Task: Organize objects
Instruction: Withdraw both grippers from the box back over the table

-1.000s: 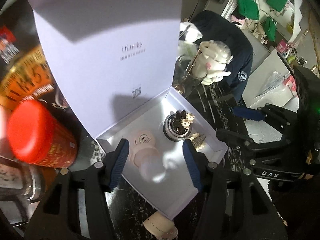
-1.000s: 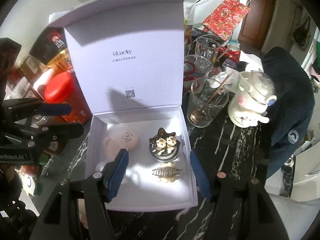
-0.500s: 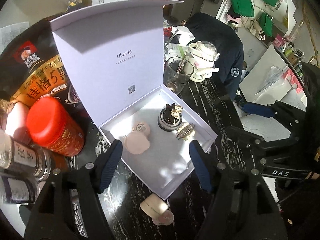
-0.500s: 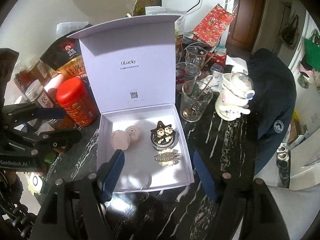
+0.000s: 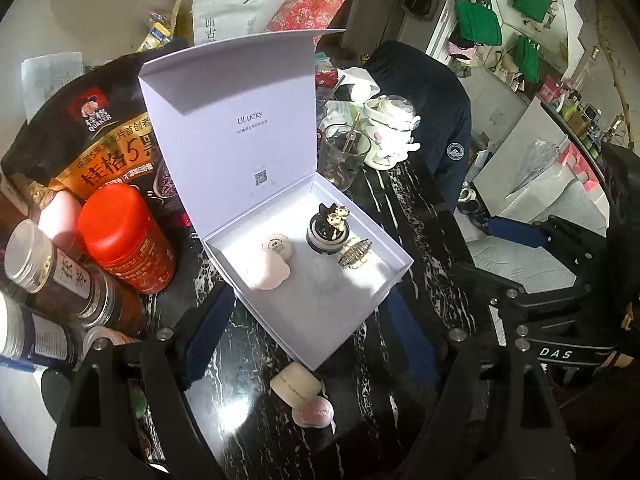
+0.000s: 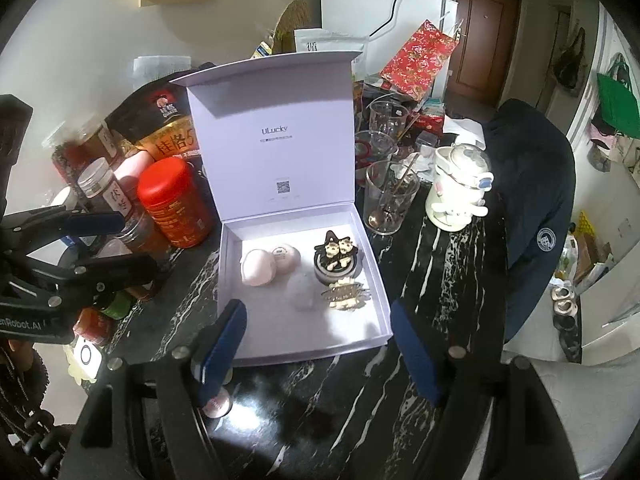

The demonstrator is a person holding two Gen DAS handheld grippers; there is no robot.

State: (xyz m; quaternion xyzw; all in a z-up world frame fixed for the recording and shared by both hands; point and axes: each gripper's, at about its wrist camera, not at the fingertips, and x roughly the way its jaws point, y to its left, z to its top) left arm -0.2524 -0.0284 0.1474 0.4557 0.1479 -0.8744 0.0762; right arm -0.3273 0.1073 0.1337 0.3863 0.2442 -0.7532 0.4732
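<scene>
A: Where do the task's things lie?
B: The white gift box stands open on the black marble tabletop, lid upright. Inside: two pink puffs, touching; a black round jar topped with small figures; a gold hair claw just beside the jar. Two small cosmetic pots lie on the tabletop by the box's near corner.

A: And each gripper?
B: Left gripper and right gripper both spread wide, holding nothing, hovering before the box. A red canister stands left of it.
</scene>
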